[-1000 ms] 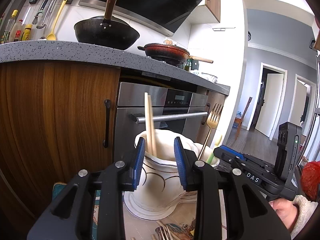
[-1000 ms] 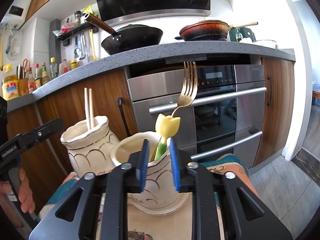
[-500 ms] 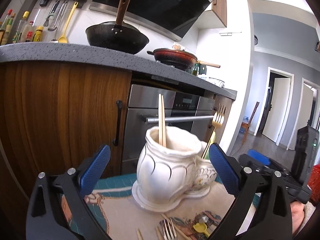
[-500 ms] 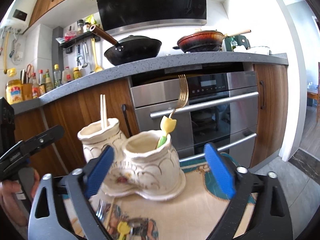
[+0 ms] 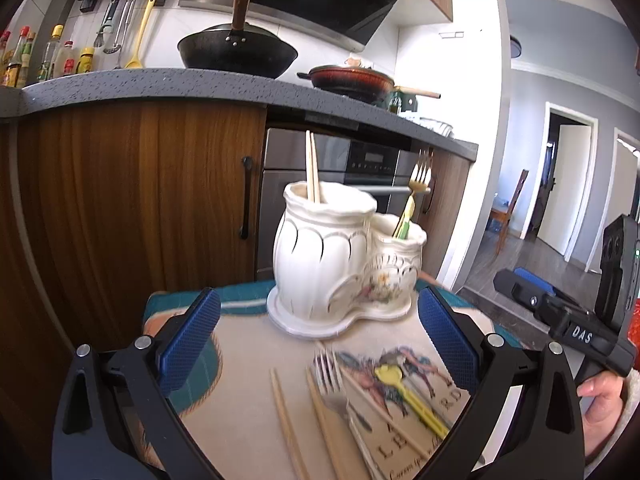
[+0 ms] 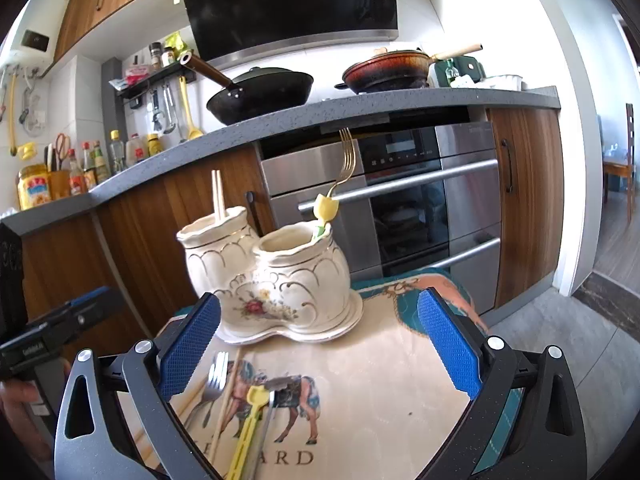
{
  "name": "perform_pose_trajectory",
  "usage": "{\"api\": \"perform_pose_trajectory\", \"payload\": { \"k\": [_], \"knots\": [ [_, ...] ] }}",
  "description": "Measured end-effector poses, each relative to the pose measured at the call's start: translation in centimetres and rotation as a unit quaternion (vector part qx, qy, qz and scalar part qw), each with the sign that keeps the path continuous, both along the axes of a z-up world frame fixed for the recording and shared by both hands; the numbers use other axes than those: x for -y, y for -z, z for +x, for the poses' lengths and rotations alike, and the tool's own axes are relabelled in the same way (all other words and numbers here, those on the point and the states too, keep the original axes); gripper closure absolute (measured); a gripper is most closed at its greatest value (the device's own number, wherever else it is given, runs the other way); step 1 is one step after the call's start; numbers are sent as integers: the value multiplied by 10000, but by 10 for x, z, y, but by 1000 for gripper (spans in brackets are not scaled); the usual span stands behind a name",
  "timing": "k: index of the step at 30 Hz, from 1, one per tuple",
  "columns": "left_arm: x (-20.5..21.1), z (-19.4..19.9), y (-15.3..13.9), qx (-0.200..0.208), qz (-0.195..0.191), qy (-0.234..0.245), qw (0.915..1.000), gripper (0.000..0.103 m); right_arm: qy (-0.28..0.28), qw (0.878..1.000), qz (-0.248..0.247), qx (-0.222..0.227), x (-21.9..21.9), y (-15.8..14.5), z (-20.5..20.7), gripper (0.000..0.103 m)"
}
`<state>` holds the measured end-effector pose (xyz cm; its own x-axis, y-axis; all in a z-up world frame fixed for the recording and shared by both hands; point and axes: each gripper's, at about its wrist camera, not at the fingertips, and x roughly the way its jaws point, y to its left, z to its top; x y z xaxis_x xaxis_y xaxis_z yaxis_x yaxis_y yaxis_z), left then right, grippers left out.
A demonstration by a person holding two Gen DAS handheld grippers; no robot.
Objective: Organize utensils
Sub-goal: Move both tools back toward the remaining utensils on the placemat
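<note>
Both grippers held wide open, nothing gripped.
Chopsticks (image 5: 312, 168) and fork (image 6: 347, 160) stood in holder (image 6: 276, 280); loose utensils (image 6: 248, 404), apparently blurred, left on table (image 6: 380, 380).

Glossy glazed ceramic holder (image 6: 280, 280), pale wooden chopsticks (image 5: 311, 166), printed cloth mat (image 6: 380, 380), metal fork (image 6: 346, 160).

One cream ceramic twin-pot utensil holder (image 6: 276, 280) holds two pale wooden chopsticks (image 5: 311, 166) and one gold fork with a yellow tulip handle (image 6: 338, 184); loose on the bench lie one silver fork (image 6: 214, 380) and one yellow-handled utensil (image 6: 250, 420)
</note>
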<state>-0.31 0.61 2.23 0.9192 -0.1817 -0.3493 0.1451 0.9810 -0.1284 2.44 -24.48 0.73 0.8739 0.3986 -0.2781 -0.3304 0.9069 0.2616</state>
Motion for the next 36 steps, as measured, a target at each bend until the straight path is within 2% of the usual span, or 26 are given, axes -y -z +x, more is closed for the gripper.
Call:
{"api": "perform_pose_trajectory", "payload": {
  "k": [9, 13, 20, 25, 29, 32, 35, 36],
  "knots": [
    [-12, -18, 9, -501, 87, -315, 9982, 6, -118, 9998, -153, 28, -6, 1, -6, 5],
    [-21, -17, 18, -933, 225, -480, 9942, 6, -110, 9998, -184, 28, -6, 1, -4, 5],
    [-31, -12, 38, -1784, 612, -589, 9803, 6, -88, 9998, -175, -47, -4, 3, -1, 5],
    [-27, -12, 50, -2131, 833, -489, 9722, 6, -97, 9998, -160, -96, -5, 3, 2, 5],
    [-11, -11, 59, -2341, 1262, -265, 9636, 6, -109, 9996, -237, -112, -6, 5, 2, 5],
    [1, -11, 67, -2568, 1628, -89, 9526, 7, -92, 9996, -225, -127, -5, 6, 2, 5],
    [5, -12, 70, -2752, 1687, 84, 9464, 29, -79, 9997, -193, -159, -4, 6, 3, 5],
    [5, -12, 71, -2811, 1687, 128, 9447, 41, -79, 9996, -194, -166, -5, 6, 3, 5]
  ]
}}
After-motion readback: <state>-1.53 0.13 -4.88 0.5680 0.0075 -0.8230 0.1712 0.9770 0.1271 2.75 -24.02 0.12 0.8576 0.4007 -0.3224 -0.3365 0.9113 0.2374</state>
